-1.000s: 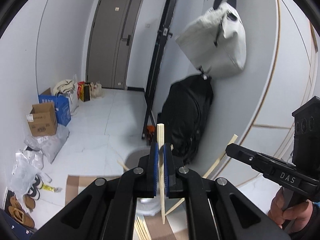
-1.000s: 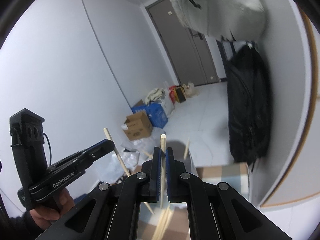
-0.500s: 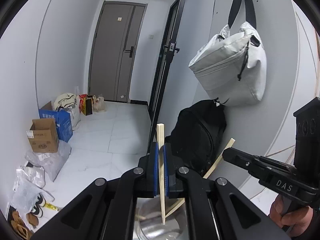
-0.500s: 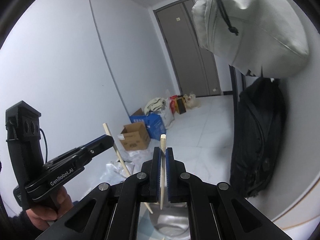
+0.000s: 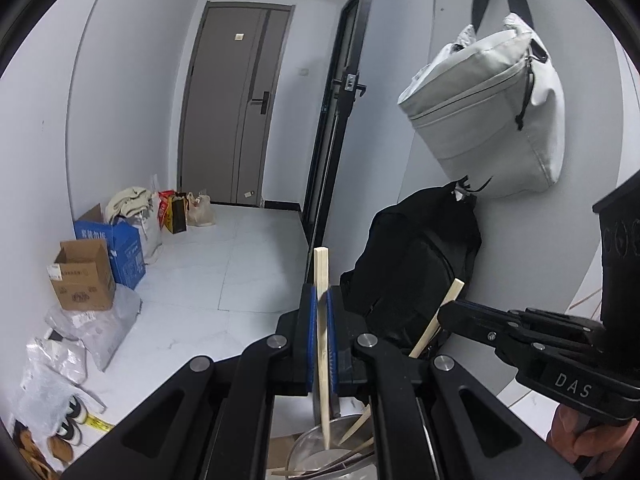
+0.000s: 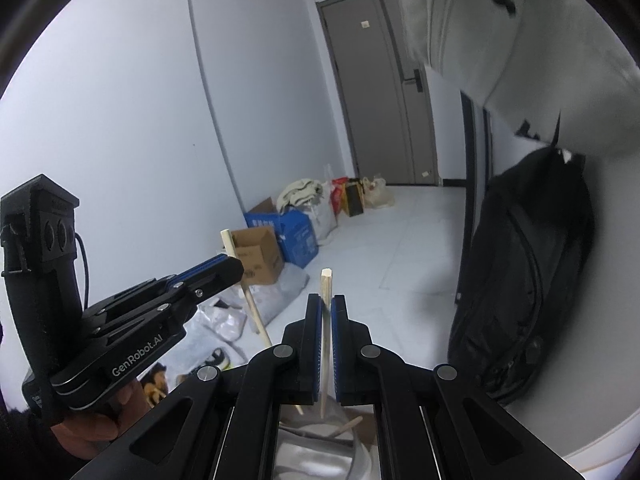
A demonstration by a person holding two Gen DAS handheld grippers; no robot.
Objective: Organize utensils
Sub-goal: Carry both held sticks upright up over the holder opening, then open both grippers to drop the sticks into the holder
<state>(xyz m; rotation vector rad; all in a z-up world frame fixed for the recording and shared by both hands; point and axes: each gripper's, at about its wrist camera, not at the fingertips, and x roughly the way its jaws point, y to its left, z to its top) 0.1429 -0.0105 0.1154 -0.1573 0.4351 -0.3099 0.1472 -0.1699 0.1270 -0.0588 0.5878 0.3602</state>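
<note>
White walls [image 5: 132, 80], pale tiled floor [image 5: 224, 280] — grey door [image 5: 232, 100].

My two black handheld grippers, blue-lined at the fingers

My left black plastic gripper [image 5: 322, 320] has blue pads, silver screw heads and white "GenRobot.AI" lettering, with a thin black cable by its camera block. My right black plastic gripper [image 6: 326, 320] matches, marked "DAS". A dark sleeve [image 6: 16, 428] covers my left wrist.

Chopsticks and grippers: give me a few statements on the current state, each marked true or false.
1. The left gripper is shut on a chopstick. True.
2. The right gripper is empty. False: it clamps a chopstick.
3. A metal bowl lies below the left gripper. True.
4. The metal bowl is empty. False: chopsticks already lie in it.
5. A white bag hangs on the wall. True.
</note>
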